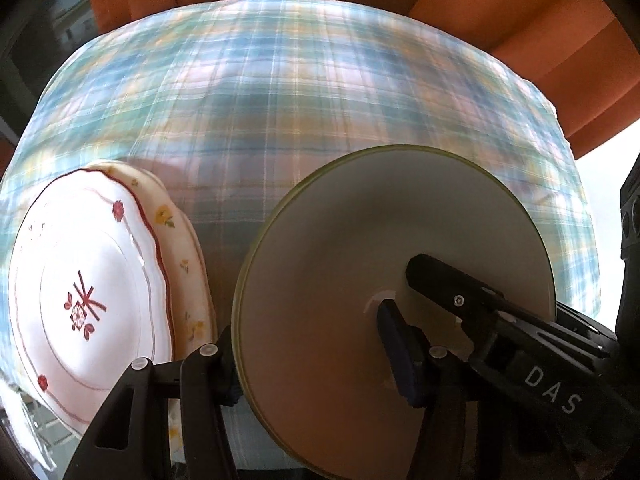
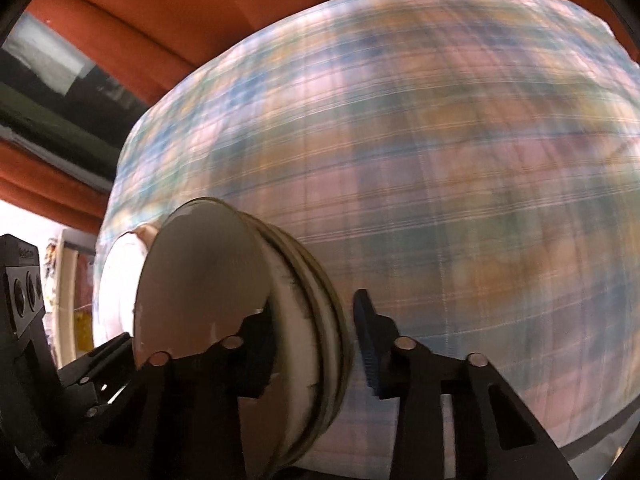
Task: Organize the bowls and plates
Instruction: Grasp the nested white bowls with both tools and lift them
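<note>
While both grippers bear on one stack of cream bowls (image 1: 360, 264), the left gripper (image 1: 316, 364) straddles the stack's near-left rim, one finger outside the wall and the blue-padded finger inside the top bowl; whether its pads press the rim cannot be told. Reaching in from the right, the right gripper (image 2: 316, 332) straddles the opposite rim in its own view, its left finger inside the top bowl and its right, blue-padded finger just outside the nested rims (image 2: 320, 280), with a sliver of gap showing there, so a firm hold cannot be confirmed. No earlier view is given. At least three green-edged rims show, nested. Lying directly under and between the two tools, the stack is about equally near to each hand, and being round it offers no long axis; the judgement is that any lift turns on the two opposed rim holds staying level. Just left of the bowls, close but apparently apart, lies a stack of plates: a red-trimmed plate (image 1: 88, 288) upon a yellow-flowered plate (image 1: 180, 240). All rest on a plaid tablecloth (image 1: 300, 100), otherwise bare toward the far side. Beyond stands orange upholstery (image 1: 520, 8).
</note>
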Demonstrator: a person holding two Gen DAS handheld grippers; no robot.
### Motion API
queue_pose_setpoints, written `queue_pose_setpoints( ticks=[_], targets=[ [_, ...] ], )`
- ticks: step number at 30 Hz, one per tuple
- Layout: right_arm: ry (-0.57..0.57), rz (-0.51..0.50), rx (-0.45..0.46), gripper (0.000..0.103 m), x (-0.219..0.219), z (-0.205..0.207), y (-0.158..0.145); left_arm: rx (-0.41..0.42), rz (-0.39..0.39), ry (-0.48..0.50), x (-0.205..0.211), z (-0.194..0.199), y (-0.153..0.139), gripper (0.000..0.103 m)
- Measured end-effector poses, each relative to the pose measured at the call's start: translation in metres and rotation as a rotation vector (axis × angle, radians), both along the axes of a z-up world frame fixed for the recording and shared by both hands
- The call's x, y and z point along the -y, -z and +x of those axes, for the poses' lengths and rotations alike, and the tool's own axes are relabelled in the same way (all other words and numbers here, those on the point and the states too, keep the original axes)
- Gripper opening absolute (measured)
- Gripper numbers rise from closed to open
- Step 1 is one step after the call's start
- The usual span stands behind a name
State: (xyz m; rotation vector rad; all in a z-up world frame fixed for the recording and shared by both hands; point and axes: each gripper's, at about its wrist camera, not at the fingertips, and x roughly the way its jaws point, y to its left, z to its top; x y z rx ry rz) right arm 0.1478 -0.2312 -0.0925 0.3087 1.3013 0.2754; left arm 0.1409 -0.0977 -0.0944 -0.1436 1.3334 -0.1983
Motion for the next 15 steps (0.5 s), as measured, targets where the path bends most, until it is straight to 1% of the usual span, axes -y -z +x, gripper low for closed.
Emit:
queue_pose_setpoints(
  ticks=[6, 11, 15],
  targets=[
    [-0.032, -0.005, -0.008, 0.035, 0.001, 0.004, 0.0, 0.003, 0.03, -0.008, 0.007, -0.003, -0.003, 0.054],
    [-0.045, -0.015, -0.003, 0.036, 0.0, 0.001, -0.004, -0.019, 0.006, -0.03, 0.008, -0.007, -0.004, 0.054],
    [-0.063, -0.024, 0.012, 0.036, 0.008, -0.003, -0.009, -0.004, -0.005, -0.043, 0.012, -0.012, -0.007, 0.054]
  ],
)
